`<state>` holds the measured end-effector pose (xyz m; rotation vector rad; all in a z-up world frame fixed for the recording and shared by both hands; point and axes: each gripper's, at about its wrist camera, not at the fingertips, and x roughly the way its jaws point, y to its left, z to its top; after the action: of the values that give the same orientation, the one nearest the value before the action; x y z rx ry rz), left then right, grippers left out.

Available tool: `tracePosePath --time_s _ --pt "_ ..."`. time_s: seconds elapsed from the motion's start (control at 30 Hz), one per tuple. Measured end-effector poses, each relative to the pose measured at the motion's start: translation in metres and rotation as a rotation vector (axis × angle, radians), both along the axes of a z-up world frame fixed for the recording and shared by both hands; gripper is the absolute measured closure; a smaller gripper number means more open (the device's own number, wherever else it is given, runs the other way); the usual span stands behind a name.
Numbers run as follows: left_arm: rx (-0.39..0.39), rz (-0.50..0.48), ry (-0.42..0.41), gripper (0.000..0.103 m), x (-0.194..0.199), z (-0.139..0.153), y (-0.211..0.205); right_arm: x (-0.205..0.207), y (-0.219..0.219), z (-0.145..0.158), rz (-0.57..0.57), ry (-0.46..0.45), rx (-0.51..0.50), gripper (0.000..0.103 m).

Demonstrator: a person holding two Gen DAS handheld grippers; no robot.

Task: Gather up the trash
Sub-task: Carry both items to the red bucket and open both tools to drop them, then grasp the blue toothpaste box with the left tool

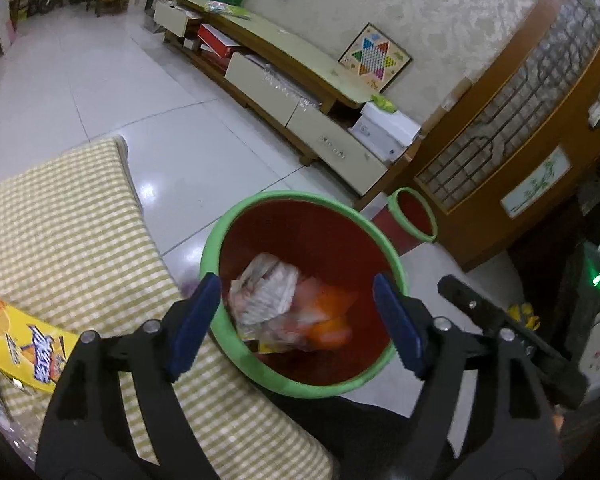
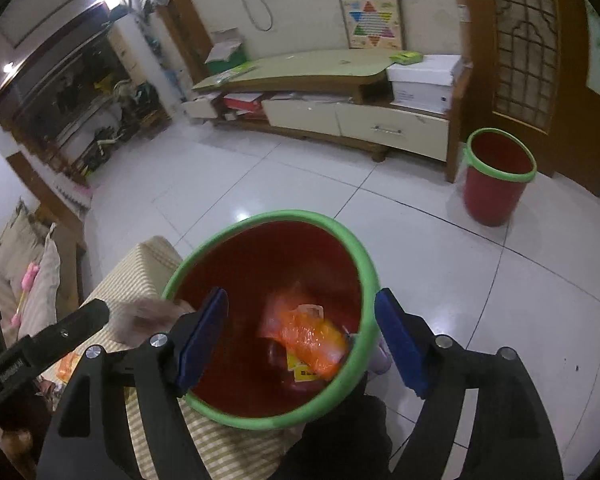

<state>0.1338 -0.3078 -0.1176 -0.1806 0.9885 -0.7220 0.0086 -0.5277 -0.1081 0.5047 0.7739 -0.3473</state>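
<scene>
While both my grippers hang over the red bin (image 1: 300, 216) with the green rim, the left gripper (image 1: 298, 324) stands wide with nothing pinched, and the right gripper (image 2: 300, 340) likewise gapes empty. Crumpled wrappers (image 1: 266, 294) and an orange bag (image 2: 308, 338) lie inside the bin, beside the checked cloth (image 1: 72, 236).

Under my tongs runs a pale tiled floor (image 2: 300, 200). On it stands the red bin (image 2: 320, 240) with the green rim, hard against the checked cushion (image 1: 80, 240). A yellow snack wrapper (image 1: 32, 348) lies on that cushion. A second red bin (image 2: 496, 176) stands well apart, near the low cabinet (image 2: 340, 116) by the wall.
</scene>
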Motion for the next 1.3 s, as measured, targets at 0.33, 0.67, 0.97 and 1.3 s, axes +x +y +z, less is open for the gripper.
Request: tracePosePath --time_s 0.33,0.67,0.97,1.3 --pt "0.027 0.088 -0.098 0.026 -0.064 0.025 0.088 -0.019 0.062 0.024 0.14 -0.018 -0.059 0.029" --pt "0.141 0.252 -0.145 0.02 -0.118 0.035 0.193 0.001 0.176 0.021 0.466 0.029 -0.094 0.025" --pt "0.31 0.427 -0.033 0.021 -0.137 -0.013 0.296 -0.001 0.252 -0.001 0.637 0.092 -0.083 0.025" --pt "0.22 0.47 0.138 0.029 -0.119 -0.062 0.345 -0.013 0.286 -0.006 0.67 0.131 -0.065 0.025"
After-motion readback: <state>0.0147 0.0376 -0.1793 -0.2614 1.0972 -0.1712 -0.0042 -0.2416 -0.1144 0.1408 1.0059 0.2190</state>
